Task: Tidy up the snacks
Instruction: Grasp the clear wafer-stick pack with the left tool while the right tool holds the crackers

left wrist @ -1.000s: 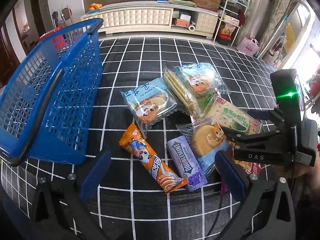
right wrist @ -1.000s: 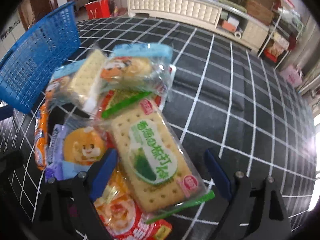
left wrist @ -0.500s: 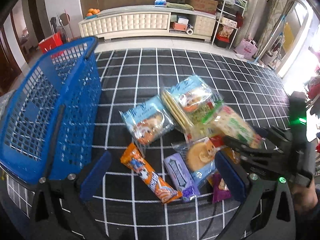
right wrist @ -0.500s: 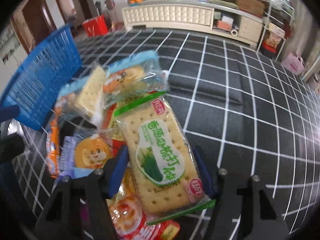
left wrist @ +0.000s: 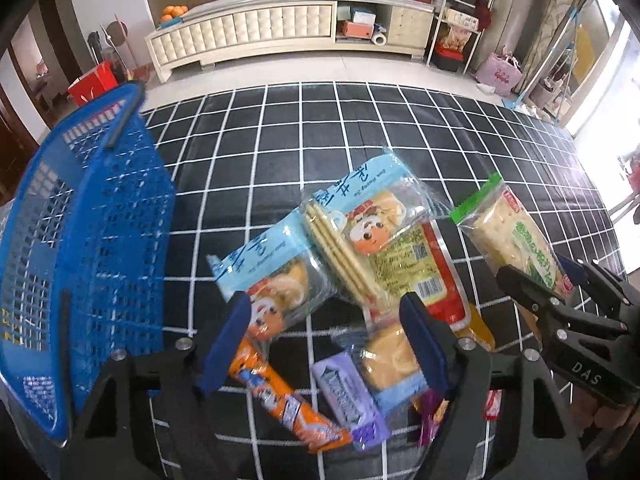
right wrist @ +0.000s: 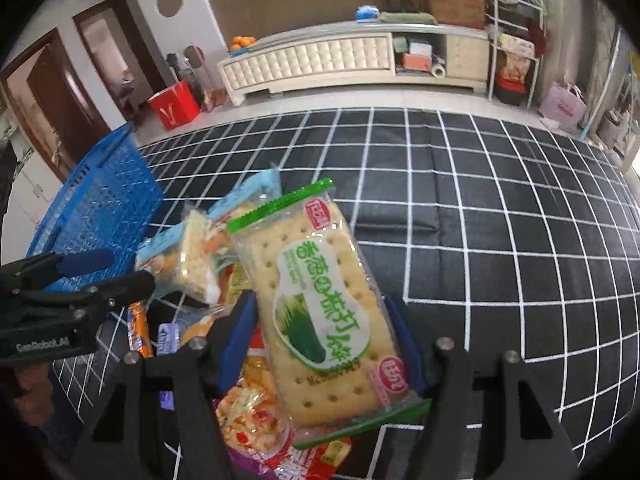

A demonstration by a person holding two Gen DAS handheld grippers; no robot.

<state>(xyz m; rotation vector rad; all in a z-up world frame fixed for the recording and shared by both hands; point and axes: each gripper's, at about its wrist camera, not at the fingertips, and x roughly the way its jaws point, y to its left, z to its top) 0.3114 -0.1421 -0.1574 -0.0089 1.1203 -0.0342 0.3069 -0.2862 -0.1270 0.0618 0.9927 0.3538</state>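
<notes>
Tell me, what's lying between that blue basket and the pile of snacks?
Nothing: the left wrist view shows only bare checked cloth between the blue basket and snack pile.

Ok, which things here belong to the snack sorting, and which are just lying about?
Job:
- cracker pack, held in right gripper
- left gripper
- snack pile
- blue basket

Lying about:
- oranges
- red bag
- pink bag

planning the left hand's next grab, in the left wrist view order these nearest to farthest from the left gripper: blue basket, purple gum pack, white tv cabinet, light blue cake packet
1. Purple gum pack and light blue cake packet: both right at the left gripper, gum just below the fingertips, packet by the left finger; too close to call.
2. Blue basket: off to the left on the checked cloth.
3. White tv cabinet: far back against the wall.
</notes>
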